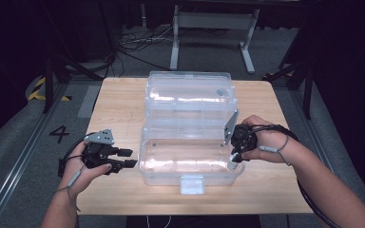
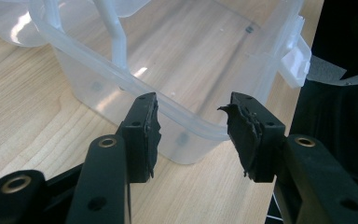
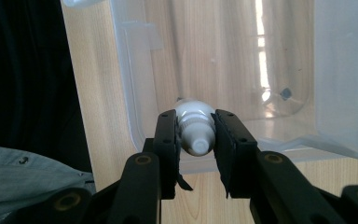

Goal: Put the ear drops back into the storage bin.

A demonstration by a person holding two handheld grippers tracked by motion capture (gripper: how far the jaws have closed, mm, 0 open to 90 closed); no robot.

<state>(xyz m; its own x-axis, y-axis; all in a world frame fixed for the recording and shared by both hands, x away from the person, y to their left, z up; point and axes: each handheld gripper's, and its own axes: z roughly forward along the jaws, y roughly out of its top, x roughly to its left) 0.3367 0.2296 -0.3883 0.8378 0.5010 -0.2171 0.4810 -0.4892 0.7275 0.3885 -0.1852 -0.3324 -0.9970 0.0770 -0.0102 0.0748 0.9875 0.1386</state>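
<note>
While the right tongs [image 3: 195, 135] pinch a white bottle [image 3: 195, 123] over the open clear box [image 1: 190, 161], left tongs [image 2: 193, 128] wait spread; dropping it in remains.

Pretty dim room overall, most of the edges just fall off into black. The table [image 1: 119, 190] is a light wood-grain top, square-ish, and it catches the brightest light in the place. Floor [image 1: 24, 128] is grey carpet. On the left there's a metal rail [image 1: 14, 164] running along the floor, with a black number 4 [image 1: 59, 133] marked beside it and a bit of yellow-and-black hazard tape [image 1: 38, 89] further back. Behind the table stands a grey metal frame [image 1: 214, 38] on two legs, and a tangle of cables [image 1: 140, 42] lies on the carpet next to it. Dark stand legs [image 1: 292, 71] on the right.
</note>
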